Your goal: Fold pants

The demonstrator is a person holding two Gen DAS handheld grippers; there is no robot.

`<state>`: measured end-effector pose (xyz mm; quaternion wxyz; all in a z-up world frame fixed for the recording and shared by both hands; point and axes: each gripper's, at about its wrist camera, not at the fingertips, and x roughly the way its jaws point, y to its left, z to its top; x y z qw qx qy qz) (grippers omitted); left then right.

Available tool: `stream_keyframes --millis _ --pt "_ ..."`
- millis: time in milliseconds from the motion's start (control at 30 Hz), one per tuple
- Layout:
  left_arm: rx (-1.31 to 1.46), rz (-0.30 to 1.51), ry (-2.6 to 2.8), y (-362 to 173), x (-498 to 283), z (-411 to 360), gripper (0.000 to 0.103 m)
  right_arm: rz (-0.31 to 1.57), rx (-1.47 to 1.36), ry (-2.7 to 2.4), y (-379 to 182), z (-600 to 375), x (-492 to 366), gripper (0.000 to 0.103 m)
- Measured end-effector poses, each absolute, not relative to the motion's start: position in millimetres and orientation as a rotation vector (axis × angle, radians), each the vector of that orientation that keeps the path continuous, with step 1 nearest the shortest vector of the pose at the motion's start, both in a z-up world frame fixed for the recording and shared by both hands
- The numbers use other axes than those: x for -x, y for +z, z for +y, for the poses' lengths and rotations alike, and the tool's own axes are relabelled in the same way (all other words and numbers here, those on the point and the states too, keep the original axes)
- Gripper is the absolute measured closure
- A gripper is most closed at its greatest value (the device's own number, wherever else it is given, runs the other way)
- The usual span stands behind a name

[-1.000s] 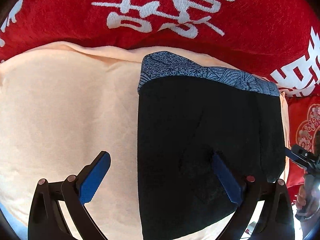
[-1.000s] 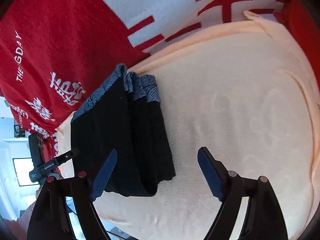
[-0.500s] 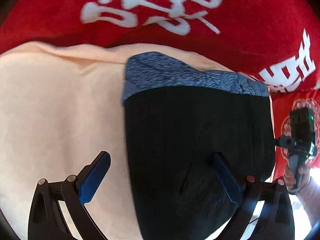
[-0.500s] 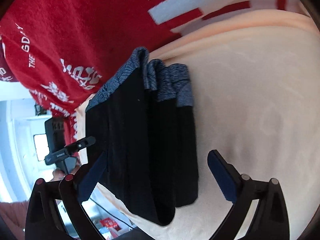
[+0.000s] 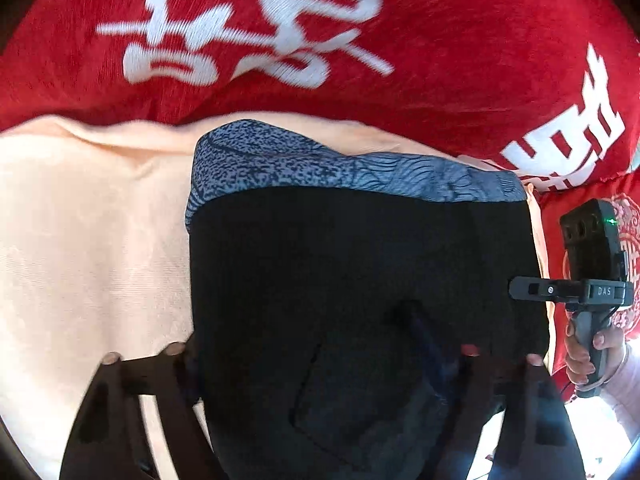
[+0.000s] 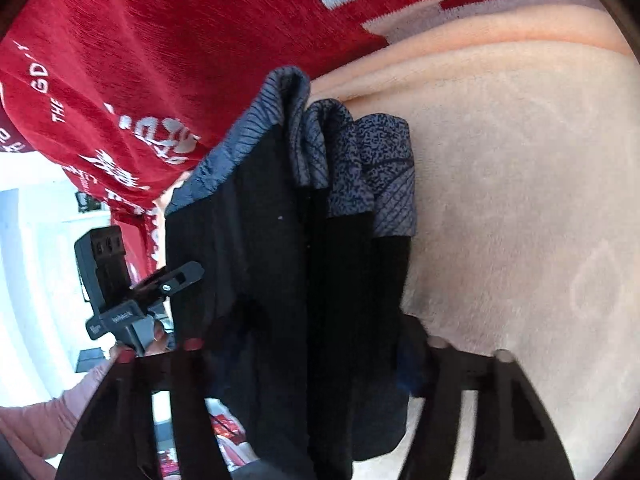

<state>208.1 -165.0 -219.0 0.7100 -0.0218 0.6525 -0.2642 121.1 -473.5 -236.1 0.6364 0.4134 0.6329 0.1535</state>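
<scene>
Left wrist: folded black knit pants (image 5: pixel 360 300), speckled blue waistband (image 5: pixel 344 168).

The folded pants (image 5: pixel 360 300) lie on the blanket (image 5: pixel 88 260), the patterned cloth (image 5: pixel 280 40) behind them.

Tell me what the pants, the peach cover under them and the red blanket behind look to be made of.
Pants: matte black knit, probably stretchy jersey; it drapes softly, with a printed grey-blue waistband.
Peach cover: seemingly short-pile fleece or plush; fuzzy, with brushed marks visible in the right wrist view.
Red blanket: likely chenille or plush; its nap catches light in streaks, and the white characters look woven in.
</scene>
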Motion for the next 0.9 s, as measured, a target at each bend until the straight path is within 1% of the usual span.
stream_keyframes --millis 67,167,367,500,733,900 --pt "0.047 1.433 -0.579 -209.2 -203.6 -166.8 0.03 1.435 -0.945 0.36 -229.2 -473.0 -119.5 0.05" --pt "0.071 1.418 -0.581 -194.8 -197.4 -166.6 0.03 1.41 -0.999 0.381 -220.3 -472.7 -116.7 0.055" --pt "0.058 1.375 -0.576 -154.4 -170.4 -164.5 0.03 1.388 -1.028 0.448 -191.1 -458.9 -99.3 0.056" --pt "0.074 1.374 -0.562 -135.4 -149.5 -142.9 0.03 1.364 -1.066 0.465 -173.6 -443.8 -72.7 0.056" --pt "0.061 1.422 -0.547 -140.8 -108.0 -113.9 0.03 1.328 -1.136 0.443 -166.5 -421.9 -23.0 0.056" --pt "-0.001 1.421 -0.485 -161.1 -85.4 -96.4 0.03 1.407 -1.086 0.379 -185.4 -406.7 8.1 0.056"
